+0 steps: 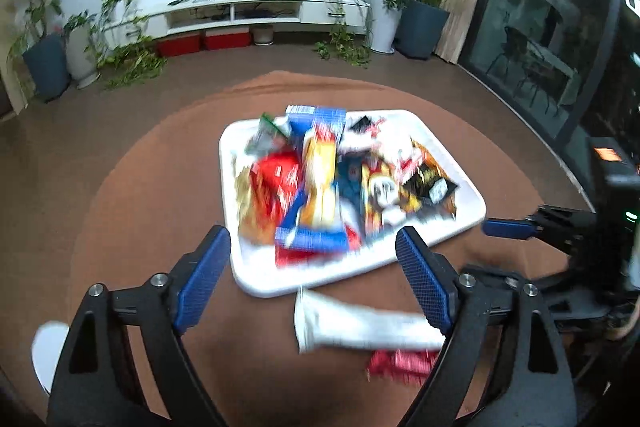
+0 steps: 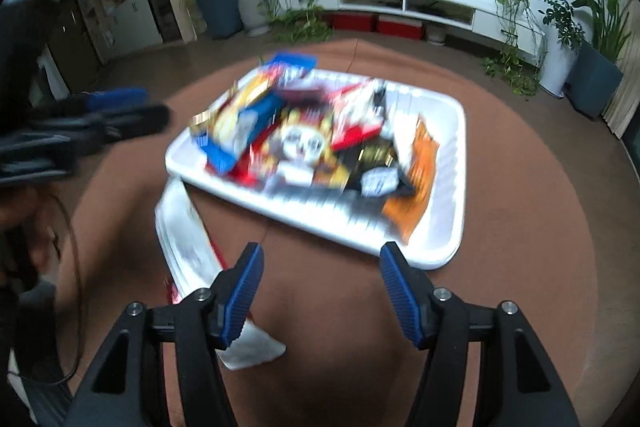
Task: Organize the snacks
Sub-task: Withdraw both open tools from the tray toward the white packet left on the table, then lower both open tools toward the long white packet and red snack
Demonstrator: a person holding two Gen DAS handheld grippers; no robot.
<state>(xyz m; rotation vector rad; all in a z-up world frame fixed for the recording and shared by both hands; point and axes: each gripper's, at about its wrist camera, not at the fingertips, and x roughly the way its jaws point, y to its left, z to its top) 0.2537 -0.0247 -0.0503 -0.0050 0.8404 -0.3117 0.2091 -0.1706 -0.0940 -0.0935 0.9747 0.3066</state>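
The snacks (image 1: 320,183) lie heaped in a white tray (image 1: 452,163) in the middle of the desk (image 1: 132,187). They look light, crinkly and slick: thin foil and plastic packets, soft enough to crush, best pinched at a flat sealed edge. Two are still off the tray on its near side: a long white packet (image 1: 360,323), flat and limp, and a red one (image 1: 400,363) partly under it. The tray seems to be stiff, ribbed plastic with rounded corners. The desk is covered with brown cloth. The left tool (image 1: 312,267) is released and empty; the right tool (image 2: 320,291) likewise holds nothing.
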